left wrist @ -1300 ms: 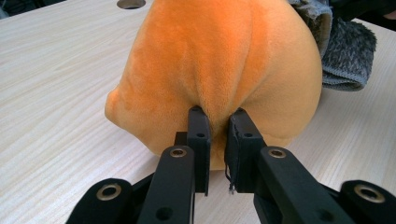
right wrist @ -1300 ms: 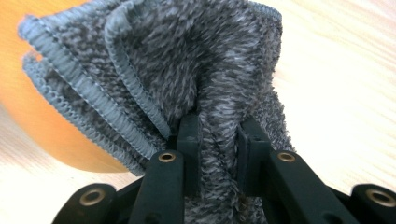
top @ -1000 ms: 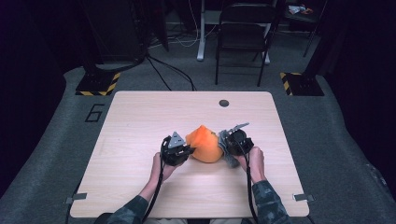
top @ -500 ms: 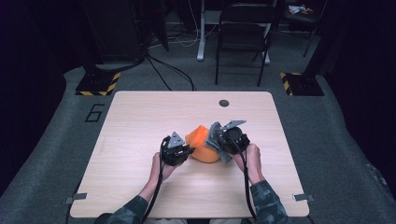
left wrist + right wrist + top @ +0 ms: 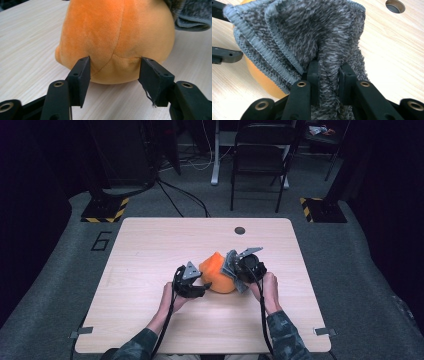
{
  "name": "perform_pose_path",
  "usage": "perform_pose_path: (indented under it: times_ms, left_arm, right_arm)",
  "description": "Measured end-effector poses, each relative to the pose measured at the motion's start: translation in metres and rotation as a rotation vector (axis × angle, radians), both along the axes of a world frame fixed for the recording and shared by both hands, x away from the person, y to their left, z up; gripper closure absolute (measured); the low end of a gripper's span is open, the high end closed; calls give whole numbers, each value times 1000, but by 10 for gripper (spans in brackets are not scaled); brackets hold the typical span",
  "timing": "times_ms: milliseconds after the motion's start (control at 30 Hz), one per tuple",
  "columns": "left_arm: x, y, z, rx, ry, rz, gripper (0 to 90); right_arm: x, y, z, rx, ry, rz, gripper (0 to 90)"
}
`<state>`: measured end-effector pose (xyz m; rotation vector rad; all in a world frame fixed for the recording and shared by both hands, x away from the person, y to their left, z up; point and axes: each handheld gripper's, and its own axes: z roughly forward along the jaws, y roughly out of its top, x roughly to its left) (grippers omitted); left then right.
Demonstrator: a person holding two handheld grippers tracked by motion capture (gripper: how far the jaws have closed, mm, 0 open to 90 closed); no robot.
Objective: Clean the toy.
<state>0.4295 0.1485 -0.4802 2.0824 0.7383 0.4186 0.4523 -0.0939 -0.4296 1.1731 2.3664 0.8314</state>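
L tool (image 5: 113,75) jaws have just been opening, now apart around the orange plush (image 5: 218,272) mid-bench; R tool (image 5: 329,72) is pinching grey cloth (image 5: 312,32), probably wiping. Next: re-steady plush.

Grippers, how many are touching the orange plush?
1 or 2. The left gripper straddles the orange plush, jaws just opened; the right gripper grips grey cloth against it.

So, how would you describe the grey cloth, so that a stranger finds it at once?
Look at the wooden table, near its middle, where an orange plush toy lies between two grippers. The grey cloth is the fuzzy piece with stitched edges against the toy, pinched in the right gripper; nothing else there is grey and woolly.
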Motion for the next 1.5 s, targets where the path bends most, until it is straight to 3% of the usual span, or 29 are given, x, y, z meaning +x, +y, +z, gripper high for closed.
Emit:
perform_pose_path:
  times_ms: [67, 333, 600, 733, 967, 1167, 1300, 1500]
  left_arm:
    - [2, 2, 0, -9, 12, -20, 416]
    - [3, 1, -2, -6, 0, -35, 444]
    - [0, 2, -4, -1, -32, -17, 752]
    - [-1, 0, -5, 3, -40, -16, 817]
    - [-1, 0, -4, -11, -39, -7, 843]
    - [-2, 0, -4, -23, -35, -1, 844]
    - [-2, -1, -4, -27, -36, -1, 844]
    - [-1, 0, -5, -32, -30, 4, 843]
  right_arm:
    - [0, 0, 0, -2, 2, 0, 748]
    - [0, 2, 0, -14, 3, 0, 750]
    - [-1, 2, -1, -13, 5, -6, 750]
    - [-1, 2, -1, -13, 2, -5, 750]
    - [0, 0, 0, -7, -2, -6, 749]
    - [-7, -3, 14, 19, -57, -17, 748]
    - [-13, 4, 26, 33, -110, 14, 747]
    - [-9, 19, 22, 18, -101, 56, 744]
